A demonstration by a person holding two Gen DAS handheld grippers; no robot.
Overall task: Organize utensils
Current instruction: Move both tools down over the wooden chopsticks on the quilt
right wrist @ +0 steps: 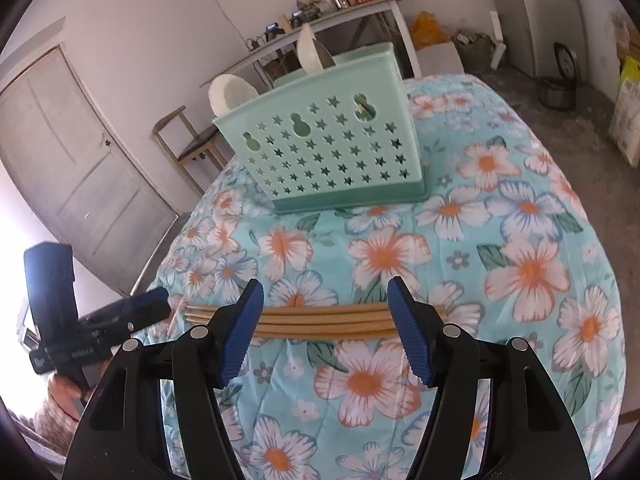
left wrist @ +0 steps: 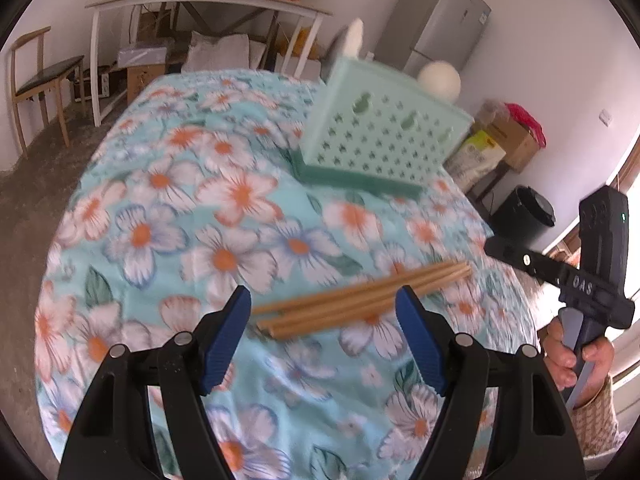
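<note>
Several wooden chopsticks [left wrist: 360, 298] lie side by side on the floral tablecloth; they also show in the right wrist view [right wrist: 326, 320]. A mint green perforated utensil holder [left wrist: 380, 136] stands further back, also in the right wrist view [right wrist: 332, 144], with white spoons [right wrist: 232, 94] sticking out of it. My left gripper [left wrist: 324, 312] is open and empty just short of the chopsticks. My right gripper [right wrist: 326, 314] is open, its fingers on either side of the chopsticks' middle, not closed on them.
The table [left wrist: 168, 208] is covered with a blue floral cloth and drops off at its rounded edges. The other gripper shows at the right edge in the left wrist view [left wrist: 592, 280] and at the left edge in the right wrist view [right wrist: 96, 328]. A chair, shelf and fridge stand behind.
</note>
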